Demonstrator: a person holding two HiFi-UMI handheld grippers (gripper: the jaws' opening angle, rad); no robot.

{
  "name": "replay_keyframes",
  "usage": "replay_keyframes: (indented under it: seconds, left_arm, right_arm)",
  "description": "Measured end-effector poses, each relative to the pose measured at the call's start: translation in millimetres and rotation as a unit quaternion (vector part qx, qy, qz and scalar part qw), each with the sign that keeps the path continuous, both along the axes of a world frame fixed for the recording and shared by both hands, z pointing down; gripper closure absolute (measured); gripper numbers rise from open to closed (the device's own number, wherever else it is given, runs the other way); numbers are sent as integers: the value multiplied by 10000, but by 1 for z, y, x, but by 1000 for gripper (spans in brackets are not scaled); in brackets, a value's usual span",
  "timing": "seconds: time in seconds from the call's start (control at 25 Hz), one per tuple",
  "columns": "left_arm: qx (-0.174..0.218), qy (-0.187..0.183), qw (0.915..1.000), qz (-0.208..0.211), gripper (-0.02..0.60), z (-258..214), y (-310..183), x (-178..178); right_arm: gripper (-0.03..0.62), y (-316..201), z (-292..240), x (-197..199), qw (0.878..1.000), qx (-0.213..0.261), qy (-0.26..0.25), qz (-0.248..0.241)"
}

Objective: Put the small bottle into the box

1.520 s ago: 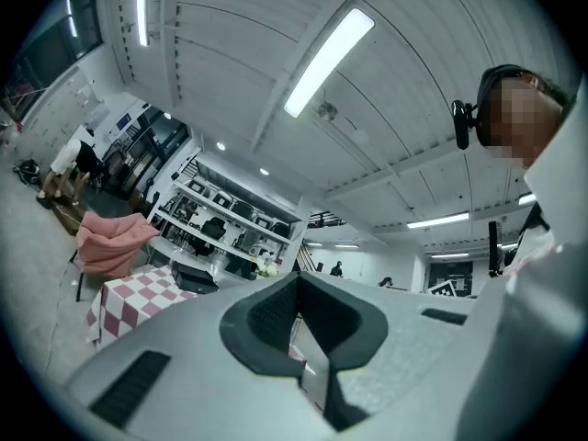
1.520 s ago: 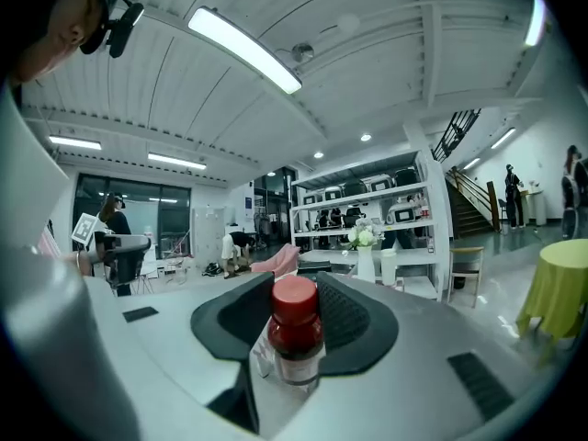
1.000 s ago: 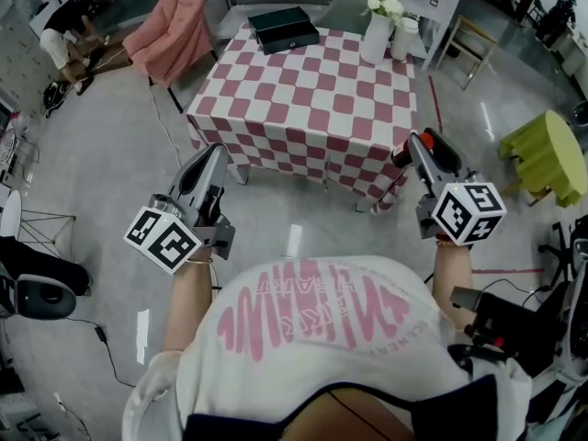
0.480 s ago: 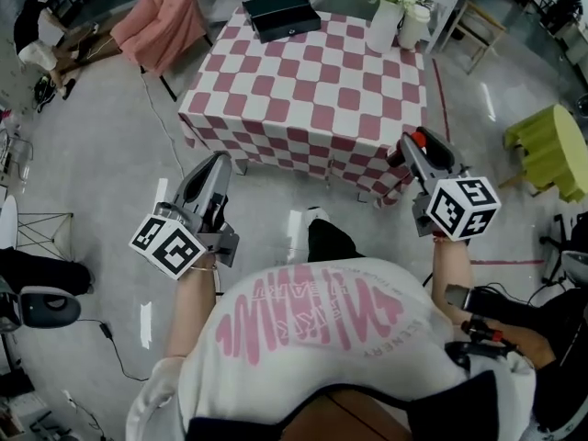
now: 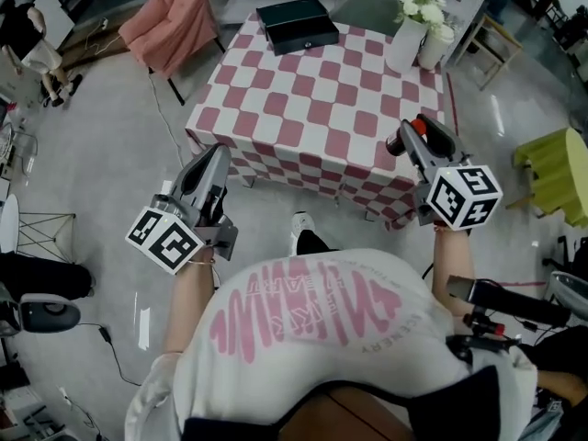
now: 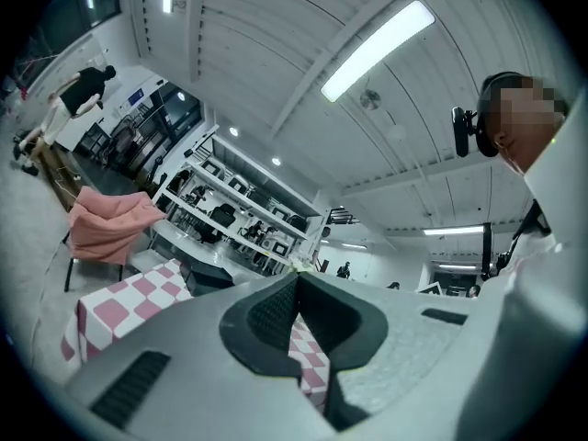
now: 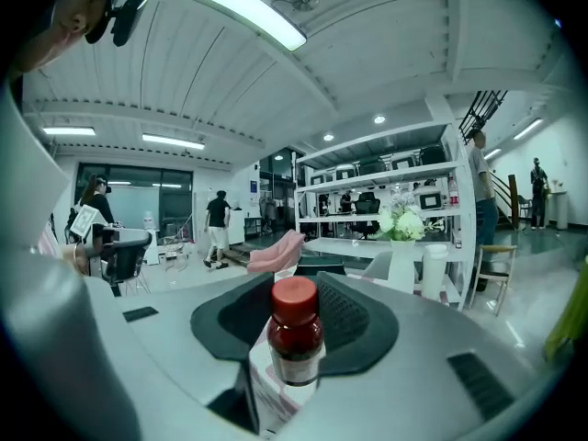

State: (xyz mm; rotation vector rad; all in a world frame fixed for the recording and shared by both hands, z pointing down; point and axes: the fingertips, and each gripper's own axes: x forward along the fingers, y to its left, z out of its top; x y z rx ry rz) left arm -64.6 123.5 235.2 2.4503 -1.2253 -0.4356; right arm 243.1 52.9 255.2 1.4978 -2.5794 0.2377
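Right, the person stands at the near edge of the checked table [image 5: 322,108], a gripper in each hand, both held out toward it. The right gripper [image 5: 407,139] is pinching the small bottle [image 7: 295,338]: dark reddish glass, red cap, upright between the two dark pads, with the cap poking above them. So the bottle is up in the air at the table's near right corner, not on the cloth. The left gripper [image 6: 296,288] has its jaws pressed together with nothing between them, and it hangs just off the near left corner. The box [image 5: 297,24], black and flat, sits at the far edge of the table, well apart from the bottle. From here I can't quite tell whether its lid is up or down. A white vase [image 5: 404,44] of flowers stands at the far right corner, and a pink cloth [image 5: 170,21] is draped over a chair beyond the table's far left.
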Motion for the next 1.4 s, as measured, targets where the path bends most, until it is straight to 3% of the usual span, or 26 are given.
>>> replay_keyframes:
  seconds: [0.56,0.92,1.24,1.4]
  left_arm:
    - [353,-24,9993,-75,574,-24,-184,-36]
    - [-62,364,9993,53,574,-7,-274,-45]
    - [-506,3,9987,67,574,26,-324,-38]
    - [-723,47,9969,318,574,44,-333,-30]
  right_arm:
    - [447,-216,-23,-54,9990,289,-105,-311]
    - [447,-338,6,-86,9985,-50,-74,-548]
    - [447,-414,57,-93,9973,-525,-207,-472]
    - [447,-443,79,-105,9969,-602,-228,-444]
